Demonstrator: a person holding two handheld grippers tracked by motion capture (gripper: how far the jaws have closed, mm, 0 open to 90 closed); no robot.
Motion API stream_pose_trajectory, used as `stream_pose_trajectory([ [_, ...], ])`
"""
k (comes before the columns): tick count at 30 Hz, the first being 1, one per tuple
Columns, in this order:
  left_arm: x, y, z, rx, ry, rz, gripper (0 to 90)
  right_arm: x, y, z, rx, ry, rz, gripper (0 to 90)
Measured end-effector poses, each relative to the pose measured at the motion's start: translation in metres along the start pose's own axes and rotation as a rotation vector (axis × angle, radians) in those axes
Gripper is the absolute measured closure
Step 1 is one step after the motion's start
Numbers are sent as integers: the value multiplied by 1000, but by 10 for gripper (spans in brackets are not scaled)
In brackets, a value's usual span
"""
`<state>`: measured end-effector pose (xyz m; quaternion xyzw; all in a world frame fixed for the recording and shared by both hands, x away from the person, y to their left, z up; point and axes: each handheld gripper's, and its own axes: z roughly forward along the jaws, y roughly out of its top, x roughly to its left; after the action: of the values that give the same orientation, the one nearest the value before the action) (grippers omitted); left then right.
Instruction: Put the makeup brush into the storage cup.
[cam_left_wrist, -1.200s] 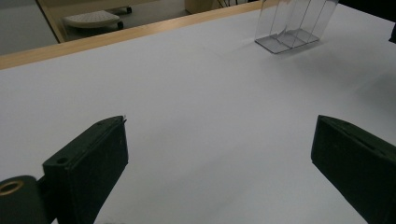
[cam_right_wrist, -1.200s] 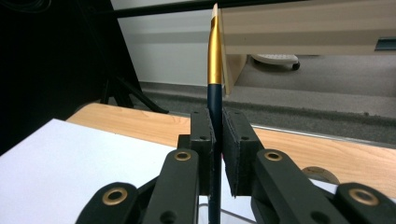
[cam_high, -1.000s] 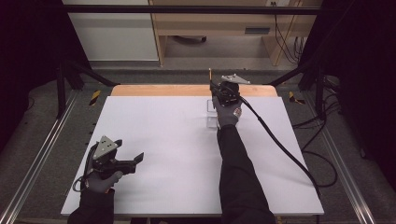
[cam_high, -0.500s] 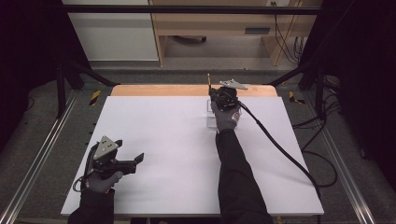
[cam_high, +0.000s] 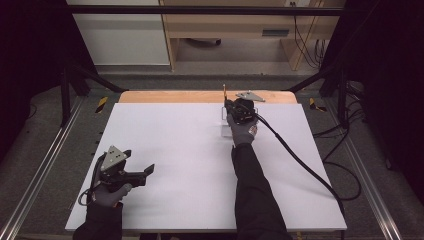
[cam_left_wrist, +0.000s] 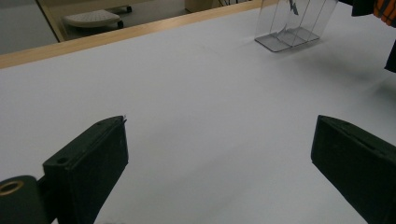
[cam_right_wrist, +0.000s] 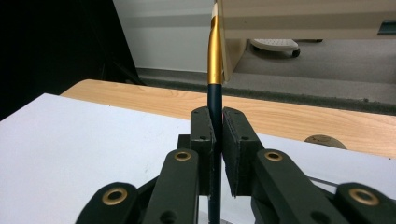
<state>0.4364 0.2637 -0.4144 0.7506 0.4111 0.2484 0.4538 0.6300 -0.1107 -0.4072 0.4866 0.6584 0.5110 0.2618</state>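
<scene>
High view: lit from overhead, white table sheet bright and even, no hot glare. Surroundings at left and right edges go nearly black. Res low, details soft. Arm shadow faint.

Left gripper view: diffuse light, soft shadow on the sheet at right, clear stand w/ mild reflections. Near jaws slightly soft.

Right gripper view: pen sharp w/ gold sheen, bg a bit soft, left bg dark.

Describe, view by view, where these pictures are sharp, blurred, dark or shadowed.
High view: white table evenly bright, surroundings black. Left gripper view: near jaws soft, clear stand casts a faint shadow. Right gripper view: pen in the right hand-held gripper sharp, background soft, left side dark.
</scene>
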Motion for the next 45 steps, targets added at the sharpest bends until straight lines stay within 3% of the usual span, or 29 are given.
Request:
stream_pose_trajectory([
  [12, -2, 0, 1, 1, -2, 2, 33, 3, -3, -7, 13, -1, -29, 833],
  [23, -4, 1, 2, 3, -7, 9, 33, 7, -10, -12, 68, -10, -47, 820],
  [28, -5, 0, 2, 7, -7, 12, 33, 2, -12, -20, 75, -8, -45, 756],
  [34, -6, 0, 4, 11, -9, 17, 33, 1, -15, -43, 63, 19, -49, 654],
  [40, -7, 0, 4, 4, -20, 5, 33, 6, -14, -71, 59, 93, -84, 530],
  [45, -8, 0, 4, 4, -16, 7, 33, 9, -12, -86, 43, 119, -108, 444],
])
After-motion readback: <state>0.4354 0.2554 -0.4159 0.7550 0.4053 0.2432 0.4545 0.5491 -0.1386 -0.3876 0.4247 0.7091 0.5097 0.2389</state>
